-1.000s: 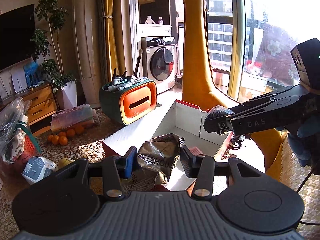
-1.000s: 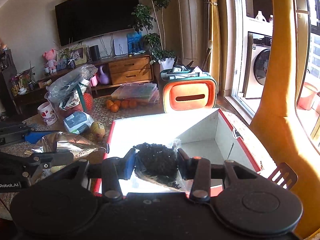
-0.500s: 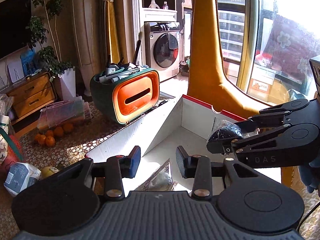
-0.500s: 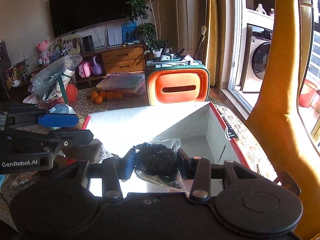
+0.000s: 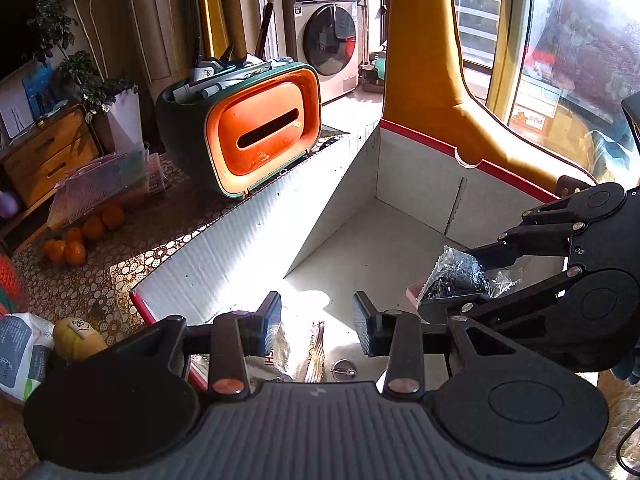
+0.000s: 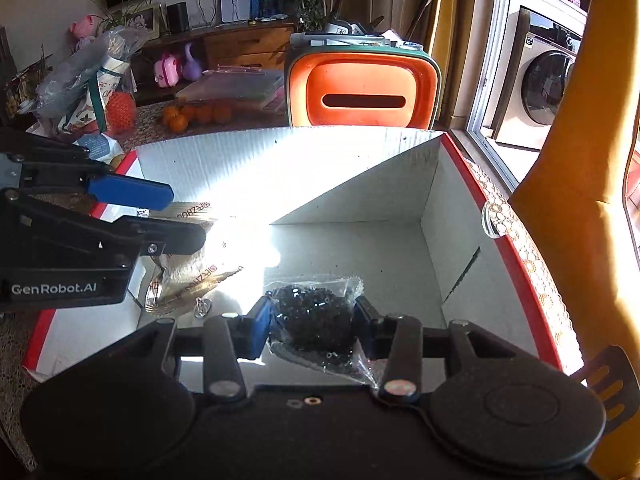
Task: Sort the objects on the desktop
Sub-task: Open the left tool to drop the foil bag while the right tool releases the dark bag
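Note:
A white cardboard box [image 5: 420, 168] with a red rim lies open below both grippers. On its floor lies a crumpled foil snack bag [image 5: 298, 350], just under my left gripper [image 5: 316, 324], whose jaws stand apart with nothing between them. My right gripper [image 6: 312, 322] is shut on a clear bag of small black parts [image 6: 320, 304] and holds it low inside the box [image 6: 360, 184]. The left wrist view shows that bag of parts [image 5: 460, 276] at the right, pinched between the right gripper's fingers [image 5: 516, 252]. In the right wrist view the foil bag [image 6: 188, 276] lies under the left gripper [image 6: 188, 216].
An orange and green desk organizer [image 5: 260, 132] full of pens stands behind the box. Oranges [image 5: 76, 240] and a clear plastic case [image 5: 104, 188] lie on the patterned tablecloth at the left. A small metal ring [image 5: 344, 368] rests in the box. A tall yellow figure [image 5: 424, 60] stands behind.
My left gripper let go of the foil bag, which dropped into the box. Both grippers sank lower and tipped down into the box. The right one still holds its bag.

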Tool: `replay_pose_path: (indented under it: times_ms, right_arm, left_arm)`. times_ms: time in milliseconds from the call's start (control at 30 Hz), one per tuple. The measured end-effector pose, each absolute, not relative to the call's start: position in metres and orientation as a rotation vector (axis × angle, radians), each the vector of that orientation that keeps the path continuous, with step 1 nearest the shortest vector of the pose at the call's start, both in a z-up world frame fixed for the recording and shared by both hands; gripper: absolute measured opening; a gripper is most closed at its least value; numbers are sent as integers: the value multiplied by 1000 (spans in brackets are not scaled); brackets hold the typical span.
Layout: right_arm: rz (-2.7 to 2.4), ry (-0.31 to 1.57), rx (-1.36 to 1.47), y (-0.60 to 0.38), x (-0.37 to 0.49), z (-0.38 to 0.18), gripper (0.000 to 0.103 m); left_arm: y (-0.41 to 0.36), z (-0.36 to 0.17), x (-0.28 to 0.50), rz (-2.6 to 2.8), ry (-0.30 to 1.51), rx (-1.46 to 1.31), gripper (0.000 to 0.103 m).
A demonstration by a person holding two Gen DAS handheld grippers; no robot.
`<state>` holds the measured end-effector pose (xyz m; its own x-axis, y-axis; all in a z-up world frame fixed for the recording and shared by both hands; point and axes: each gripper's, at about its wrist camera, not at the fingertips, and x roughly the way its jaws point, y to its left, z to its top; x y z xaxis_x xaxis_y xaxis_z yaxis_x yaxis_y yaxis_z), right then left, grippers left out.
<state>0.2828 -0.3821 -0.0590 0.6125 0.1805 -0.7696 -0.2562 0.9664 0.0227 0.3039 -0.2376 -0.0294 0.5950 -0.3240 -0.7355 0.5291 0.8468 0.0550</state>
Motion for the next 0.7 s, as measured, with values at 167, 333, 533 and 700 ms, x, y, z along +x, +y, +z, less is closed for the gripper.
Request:
replay_pose_path:
  times_ms: [167,333,533,700]
  right_arm:
    - [252,915,-106,-380,287,-68,45]
    - [255,911,-105,-381,285,-69,55]
    - [263,890,-112,-380,277,-62,64]
    - [270,865,-98,-382,267,-53,66]
  left_arm:
    - [-237,-38,308,-492,827,277,38]
    - [-234,-40,306,-480,835,265,38]
    - [-226,-35,298,-480,813,235,38]
    - [-220,-26,286,-513,792,193,46]
